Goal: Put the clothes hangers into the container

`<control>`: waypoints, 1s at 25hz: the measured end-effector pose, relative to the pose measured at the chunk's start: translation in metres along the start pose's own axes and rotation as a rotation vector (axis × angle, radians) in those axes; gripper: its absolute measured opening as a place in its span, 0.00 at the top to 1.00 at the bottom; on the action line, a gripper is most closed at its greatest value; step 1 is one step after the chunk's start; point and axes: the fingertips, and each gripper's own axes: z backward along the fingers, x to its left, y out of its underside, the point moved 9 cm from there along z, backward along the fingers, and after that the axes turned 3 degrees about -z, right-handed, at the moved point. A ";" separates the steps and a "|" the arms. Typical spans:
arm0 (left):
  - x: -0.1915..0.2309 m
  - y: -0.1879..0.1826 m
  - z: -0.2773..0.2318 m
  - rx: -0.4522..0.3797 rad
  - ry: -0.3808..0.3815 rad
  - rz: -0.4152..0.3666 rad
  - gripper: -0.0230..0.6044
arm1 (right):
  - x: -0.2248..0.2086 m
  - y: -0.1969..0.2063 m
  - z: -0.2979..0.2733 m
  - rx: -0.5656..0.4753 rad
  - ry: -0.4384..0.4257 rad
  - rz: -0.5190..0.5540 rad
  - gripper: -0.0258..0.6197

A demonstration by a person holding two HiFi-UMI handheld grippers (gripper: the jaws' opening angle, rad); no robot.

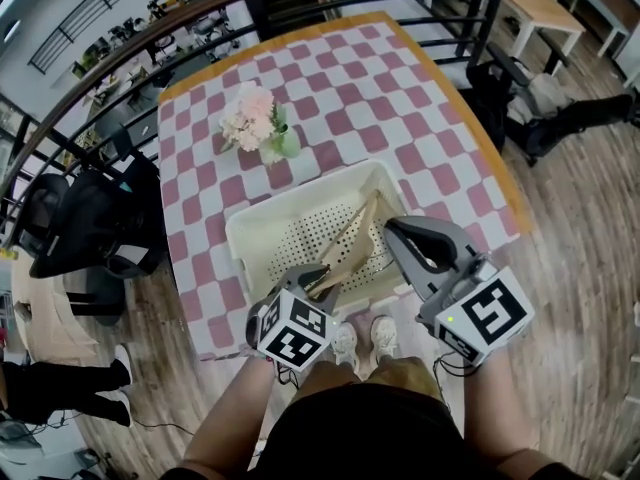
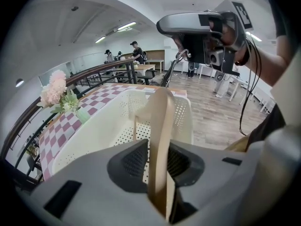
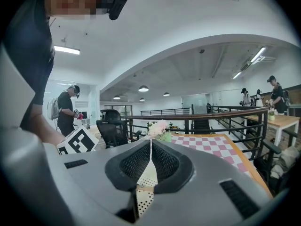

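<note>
A cream perforated basket (image 1: 250, 236) (image 2: 103, 126) stands at the near edge of the checkered table (image 1: 340, 78). Wooden hangers (image 1: 352, 236) lie inside it, slanting from its far right toward its near left. My left gripper (image 1: 322, 276) (image 2: 157, 152) points steeply down at the basket's near rim and is shut on a wooden hanger (image 2: 162, 112), whose flat arm stands up between the pads. My right gripper (image 1: 394, 226) (image 3: 150, 144) hovers above the basket's right side, shut, with nothing between its pads. It also shows at the top of the left gripper view (image 2: 188, 25).
A vase of pink flowers (image 1: 258, 120) (image 2: 57, 91) (image 3: 159, 128) stands on the table beyond the basket. A dark railing (image 1: 150, 43) curves round the table's far side. A black office chair (image 1: 90, 218) is at the left, and my shoes (image 1: 362, 340) are below the table edge.
</note>
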 end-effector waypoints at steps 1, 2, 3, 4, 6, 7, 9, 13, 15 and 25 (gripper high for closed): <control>-0.001 0.000 -0.001 0.004 0.004 -0.005 0.82 | 0.000 0.000 0.002 0.000 0.005 -0.001 0.91; -0.002 0.000 -0.002 0.007 0.009 -0.010 0.82 | -0.001 0.001 0.003 0.001 0.011 -0.002 0.91; -0.003 -0.001 -0.003 0.010 0.015 -0.013 0.82 | -0.001 0.001 0.005 0.005 0.019 -0.004 0.91; -0.004 -0.001 -0.004 0.013 0.021 -0.016 0.82 | -0.002 0.001 0.007 0.009 0.029 -0.007 0.91; -0.005 -0.002 -0.005 0.018 0.036 -0.017 0.82 | -0.003 0.001 0.009 0.014 0.044 -0.009 0.91; -0.006 -0.002 -0.005 0.019 0.044 -0.016 0.82 | -0.003 0.002 0.011 0.012 0.047 -0.006 0.91; -0.008 -0.002 -0.006 0.021 0.059 -0.019 0.82 | -0.004 0.004 0.014 0.014 0.057 -0.005 0.91; -0.012 -0.002 -0.010 0.031 0.090 -0.036 0.82 | -0.005 0.008 0.020 0.017 0.082 -0.014 0.91; -0.015 -0.002 -0.013 0.042 0.112 -0.045 0.82 | -0.006 0.008 0.021 0.016 0.096 -0.017 0.91; -0.021 -0.005 -0.020 0.038 0.169 -0.052 0.83 | -0.005 0.014 0.029 0.030 0.130 -0.024 0.91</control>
